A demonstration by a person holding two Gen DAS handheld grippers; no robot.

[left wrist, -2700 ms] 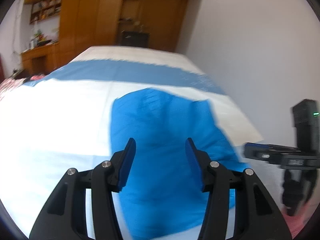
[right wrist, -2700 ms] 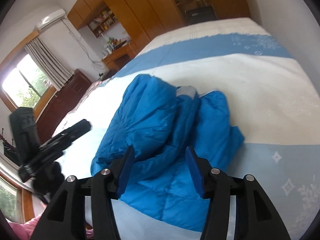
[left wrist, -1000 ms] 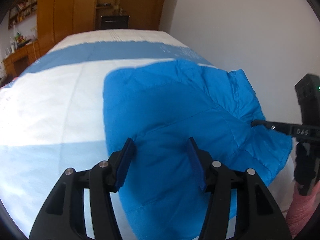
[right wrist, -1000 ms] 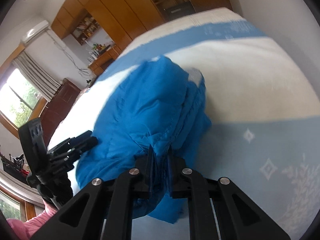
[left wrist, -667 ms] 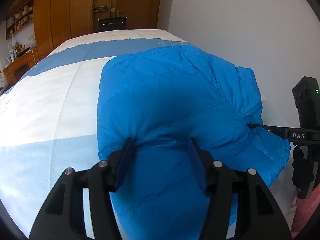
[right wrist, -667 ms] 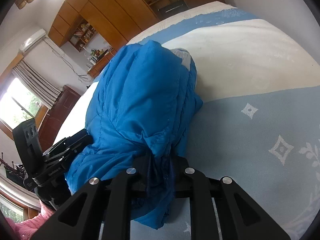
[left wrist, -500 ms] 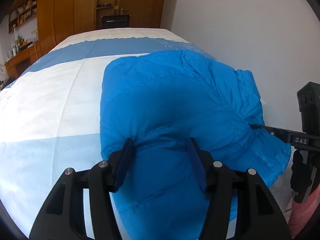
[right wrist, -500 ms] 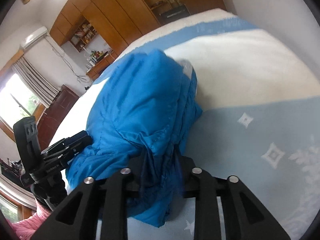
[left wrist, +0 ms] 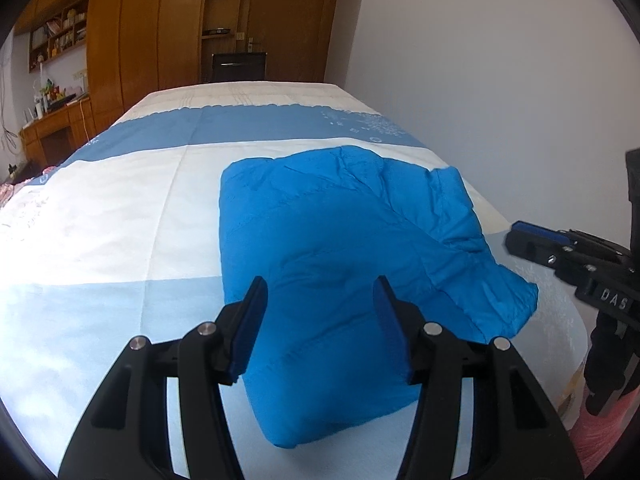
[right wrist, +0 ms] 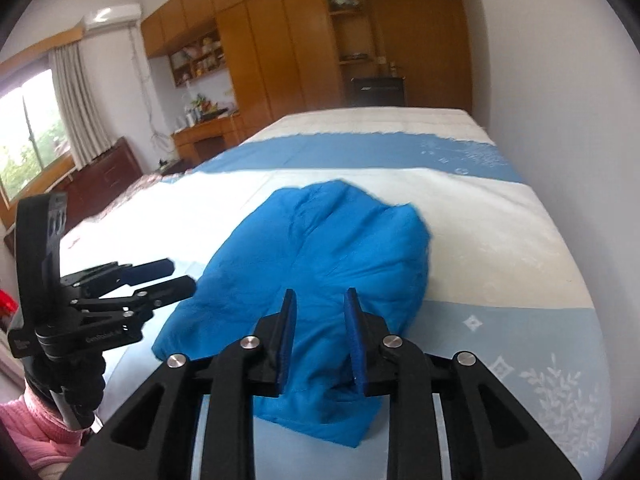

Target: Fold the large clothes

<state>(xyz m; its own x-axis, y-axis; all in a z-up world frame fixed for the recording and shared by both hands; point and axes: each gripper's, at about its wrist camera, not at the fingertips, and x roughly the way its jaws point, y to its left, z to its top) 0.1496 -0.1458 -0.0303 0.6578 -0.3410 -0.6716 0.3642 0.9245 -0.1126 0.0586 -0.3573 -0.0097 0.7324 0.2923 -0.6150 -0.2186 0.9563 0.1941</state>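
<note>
A bright blue quilted jacket lies folded in a thick bundle on the bed, near its right side; it also shows in the right wrist view. My left gripper is open and empty, held just above the bundle's near part. My right gripper is open and empty over the bundle's near edge. The right gripper also shows at the right of the left wrist view, clear of the jacket. The left gripper shows at the left of the right wrist view, its tips beside the jacket.
The bed has a white and blue striped cover and fills both views. A white wall runs along its right side. Wooden wardrobes and a desk stand beyond the bed. A window with curtains is at the left.
My right gripper let go of the jacket's edge and opened. The lifted bundle dropped flat onto the bed. Both grippers pulled back a little from it.
</note>
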